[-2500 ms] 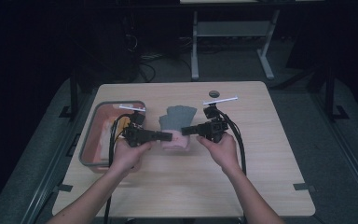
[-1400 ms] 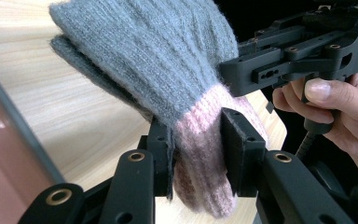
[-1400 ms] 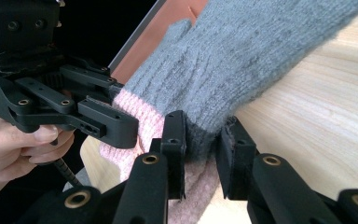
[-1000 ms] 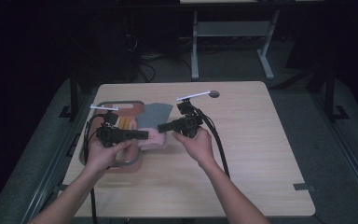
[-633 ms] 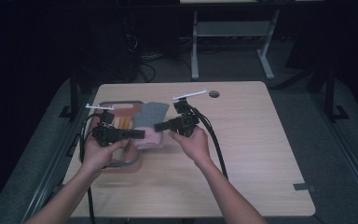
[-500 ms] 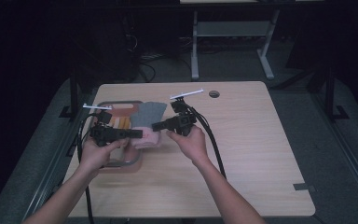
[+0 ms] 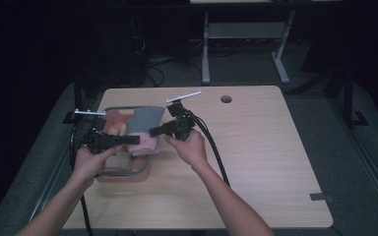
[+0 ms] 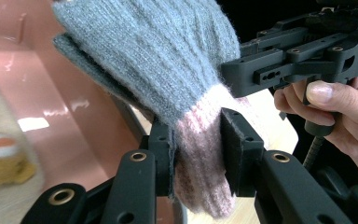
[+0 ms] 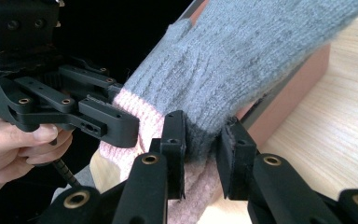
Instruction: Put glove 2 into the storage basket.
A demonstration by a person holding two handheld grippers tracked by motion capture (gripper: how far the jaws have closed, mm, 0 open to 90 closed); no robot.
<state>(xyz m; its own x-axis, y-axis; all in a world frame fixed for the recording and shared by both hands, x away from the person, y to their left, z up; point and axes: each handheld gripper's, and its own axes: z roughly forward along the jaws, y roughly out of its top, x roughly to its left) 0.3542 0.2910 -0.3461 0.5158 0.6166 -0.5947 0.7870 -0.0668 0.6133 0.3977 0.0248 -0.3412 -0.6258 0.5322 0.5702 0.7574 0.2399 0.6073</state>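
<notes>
A grey knitted glove [image 7: 145, 119] with a pink cuff [image 7: 145, 142] hangs between both grippers above the pink bin [image 7: 128, 173] at the table's left. My left gripper [image 7: 134, 140] is shut on the pink cuff [image 8: 200, 168], its pads [image 8: 164, 154] pressing the wool from both sides. My right gripper [image 7: 153, 131] comes from the opposite side and is shut on the glove [image 9: 242, 56] where grey meets pink, its jaws level with the left gripper [image 9: 98, 119]. The glove's grey body [image 8: 158, 60] droops over the bin's near wall [image 9: 300, 91].
Inside the bin [image 8: 37, 98] lies a soft yellow and orange toy [image 8: 0, 158]. The wooden table [image 7: 256, 147] stretches open to the right, with a round cable hole [image 7: 226, 99] near its far edge. Cables trail from both grippers towards the person.
Both hands have carried the glove leftwards, from over the middle of the table to above the pink bin. Both grips stay closed on it.
</notes>
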